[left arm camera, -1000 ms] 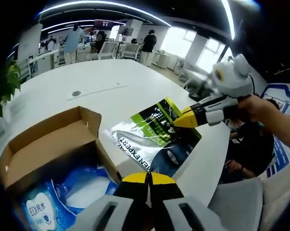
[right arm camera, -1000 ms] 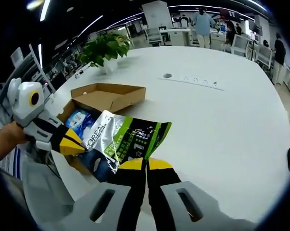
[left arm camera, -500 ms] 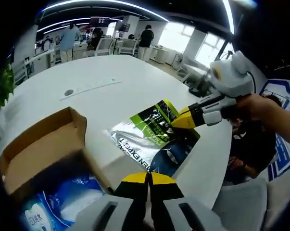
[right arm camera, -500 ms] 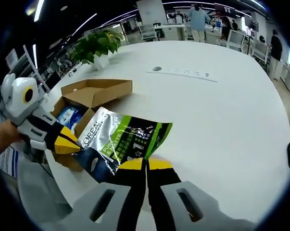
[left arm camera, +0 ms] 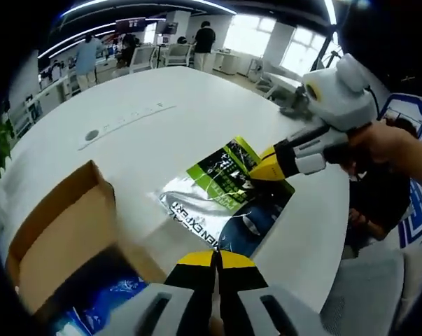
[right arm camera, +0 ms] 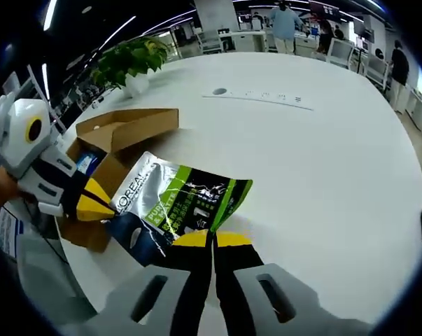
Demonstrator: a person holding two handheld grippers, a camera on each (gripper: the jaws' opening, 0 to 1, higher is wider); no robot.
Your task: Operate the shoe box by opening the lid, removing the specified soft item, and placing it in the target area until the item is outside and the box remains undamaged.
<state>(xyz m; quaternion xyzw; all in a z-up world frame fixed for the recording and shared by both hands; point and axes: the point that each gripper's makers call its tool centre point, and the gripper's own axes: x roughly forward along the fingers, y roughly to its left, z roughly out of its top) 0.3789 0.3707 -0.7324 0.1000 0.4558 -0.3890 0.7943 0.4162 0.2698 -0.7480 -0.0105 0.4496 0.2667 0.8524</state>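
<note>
A glossy silver, green and dark blue soft pouch [left arm camera: 224,199] [right arm camera: 179,203] is held over the white round worktop [left arm camera: 162,133] [right arm camera: 315,154], just beside the open brown cardboard shoe box [left arm camera: 64,238] [right arm camera: 116,136]; the left hand-held gripper [left arm camera: 216,260] [right arm camera: 102,208] and right hand-held gripper [right arm camera: 212,240] [left arm camera: 261,172] are each clamped on opposite edges of it. Blue packets [left arm camera: 116,304] are seen inside the box
</note>
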